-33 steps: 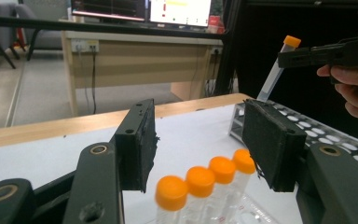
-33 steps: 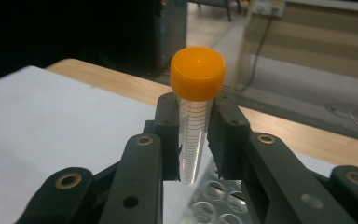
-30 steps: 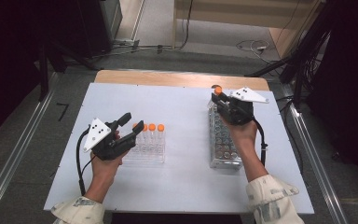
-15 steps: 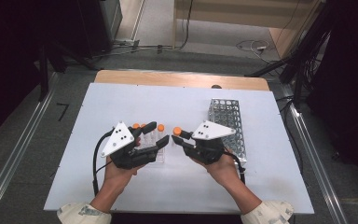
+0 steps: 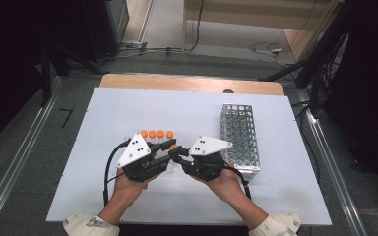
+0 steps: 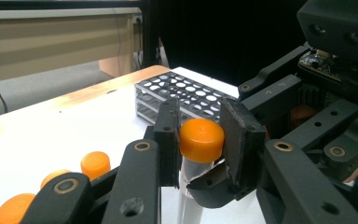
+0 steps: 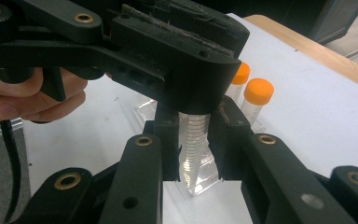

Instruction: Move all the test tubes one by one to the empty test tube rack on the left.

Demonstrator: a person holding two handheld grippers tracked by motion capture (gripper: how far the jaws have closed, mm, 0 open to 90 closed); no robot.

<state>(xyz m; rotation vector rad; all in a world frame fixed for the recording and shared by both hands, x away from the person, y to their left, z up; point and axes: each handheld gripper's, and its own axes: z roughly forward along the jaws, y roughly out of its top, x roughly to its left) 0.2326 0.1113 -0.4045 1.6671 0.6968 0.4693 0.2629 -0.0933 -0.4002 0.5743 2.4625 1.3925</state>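
While clamped by both grippers, tube [image 7: 192, 140] upright, orange cap [image 6: 201, 139] uppermost

A tube [image 6: 200, 144] stands between both grippers' jaws; capped tubes [image 5: 156, 133] wait just beyond them, the rack [image 5: 240, 137] right, on the tabletop [image 5: 187, 108].

Bright evenly lit white table [image 5: 128, 113], dark surroundings, soft shadows, near jaws blurred close up

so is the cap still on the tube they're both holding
On. The orange cap sits on the clear tube, clamped by the left gripper; the right gripper grips the body.
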